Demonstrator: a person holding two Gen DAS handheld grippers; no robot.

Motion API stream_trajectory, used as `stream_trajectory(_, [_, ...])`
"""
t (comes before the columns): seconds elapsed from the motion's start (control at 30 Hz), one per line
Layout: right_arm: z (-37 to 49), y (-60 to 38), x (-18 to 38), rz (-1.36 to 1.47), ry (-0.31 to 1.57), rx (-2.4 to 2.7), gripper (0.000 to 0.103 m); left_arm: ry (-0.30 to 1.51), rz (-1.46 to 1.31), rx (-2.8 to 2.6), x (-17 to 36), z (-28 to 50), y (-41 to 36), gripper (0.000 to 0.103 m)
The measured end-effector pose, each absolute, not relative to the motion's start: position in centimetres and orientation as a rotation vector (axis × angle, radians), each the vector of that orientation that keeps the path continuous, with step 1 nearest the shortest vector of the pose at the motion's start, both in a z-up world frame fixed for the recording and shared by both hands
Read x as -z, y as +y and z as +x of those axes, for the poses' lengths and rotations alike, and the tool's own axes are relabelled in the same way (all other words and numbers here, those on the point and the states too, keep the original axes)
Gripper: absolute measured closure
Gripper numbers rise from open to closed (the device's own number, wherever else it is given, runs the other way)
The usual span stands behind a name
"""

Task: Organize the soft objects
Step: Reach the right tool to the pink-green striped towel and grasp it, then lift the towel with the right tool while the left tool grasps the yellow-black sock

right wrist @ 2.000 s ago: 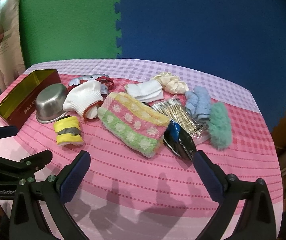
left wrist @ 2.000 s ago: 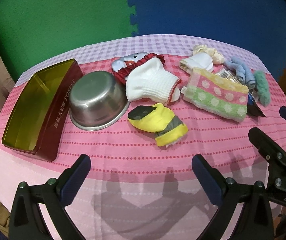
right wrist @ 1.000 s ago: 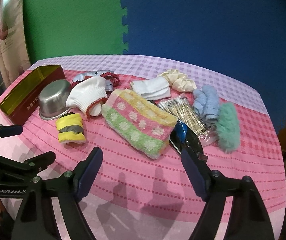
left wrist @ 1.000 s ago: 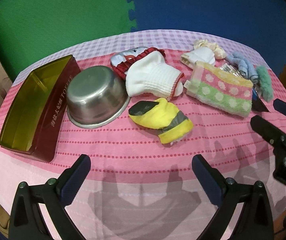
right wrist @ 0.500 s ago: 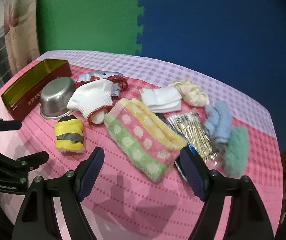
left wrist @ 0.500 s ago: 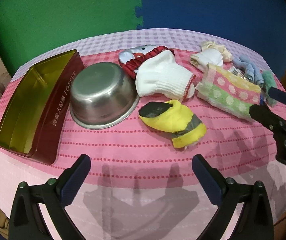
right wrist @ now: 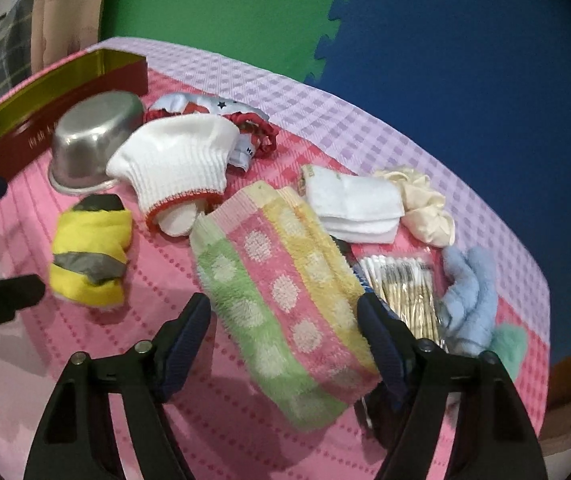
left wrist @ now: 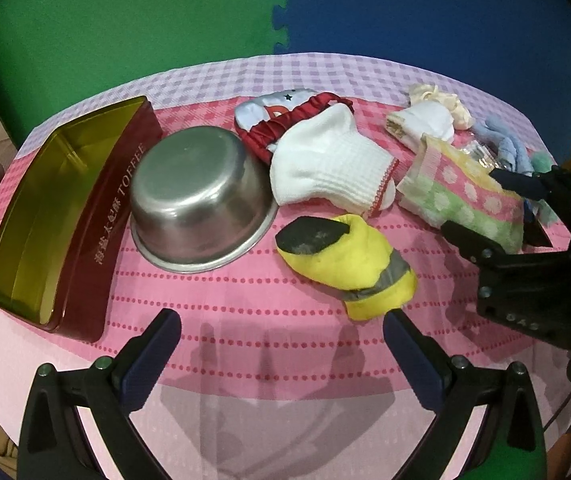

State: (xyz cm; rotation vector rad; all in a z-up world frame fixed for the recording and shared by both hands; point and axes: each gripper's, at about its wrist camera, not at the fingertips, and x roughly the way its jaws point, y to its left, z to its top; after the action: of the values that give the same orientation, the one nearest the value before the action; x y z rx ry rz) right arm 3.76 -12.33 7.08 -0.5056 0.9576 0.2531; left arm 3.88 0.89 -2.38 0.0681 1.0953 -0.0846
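Your right gripper (right wrist: pixel 283 322) is closing around the striped towel (right wrist: pixel 281 292), pads not yet pressing; bring both pads down level over its near edge before squeezing. It lies between the jaws, beside the cotton swabs (right wrist: pixel 403 284). Your left gripper (left wrist: pixel 281 344) hangs released, empty

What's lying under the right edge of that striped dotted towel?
Under the striped towel, a clear packet of cotton swabs pokes out, plus a dark blue-black wrapper beneath it. How far either reaches under the towel is hidden.
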Motion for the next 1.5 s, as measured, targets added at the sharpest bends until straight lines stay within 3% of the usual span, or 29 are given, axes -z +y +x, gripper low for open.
stream_trajectory(0.03, [4.0, -12.1, -6.8, -0.521, 0.967, -0.256, 0.047, 1.098, 0.069, 0.083, 2.4, 4.0, 0.9, 0.000])
stream_trajectory(0.2, [4.5, -12.1, -6.3, -0.479, 0.996, -0.294, 0.065, 1.102, 0.071, 0.078, 2.8, 4.5, 0.8, 0.000])
stream_trajectory(0.33, [4.8, -12.7, -6.6, -0.387, 1.021, -0.302, 0.072, 1.098, 0.075, 0.074, 2.9, 4.7, 0.7, 0.000])
stream_trajectory(0.87, [-0.9, -16.7, -8.4, -0.131, 1.041, -0.265, 0.073, 1.073, 0.029, 0.126, 1.8, 4.8, -1.1, 0.000])
stream_trajectory(1.2, [-1.8, -17.5, -7.8, -0.081, 1.038, -0.269, 0.071, 1.142, 0.026, 0.079, 4.5, 7.7, -2.3, 0.001])
stream_trajectory(1.23, [-1.8, -17.6, -7.7, -0.075, 1.037, -0.270, 0.071, 1.153, 0.034, 0.078, 4.8, 7.8, -2.4, 0.006])
stream_trajectory(1.27, [-1.7, -17.6, -7.7, -0.071, 1.037, -0.270, 0.071, 1.159, 0.045, 0.071, 5.0, 7.8, -2.5, 0.021])
stream_trajectory(1.33, [-1.7, -17.8, -7.8, -0.065, 1.035, -0.272, 0.071, 1.160, 0.031, 0.077, 4.8, 7.8, -2.3, 0.032])
stream_trajectory(1.4, [-1.7, -17.8, -7.7, -0.055, 1.034, -0.271, 0.071, 1.158, 0.041, 0.130, 4.4, 7.7, -2.6, 0.060])
stream_trajectory(1.5, [-1.7, -17.8, -7.7, -0.055, 1.033, -0.270, 0.071, 1.169, 0.060, 0.175, 4.1, 7.2, -2.9, 0.073])
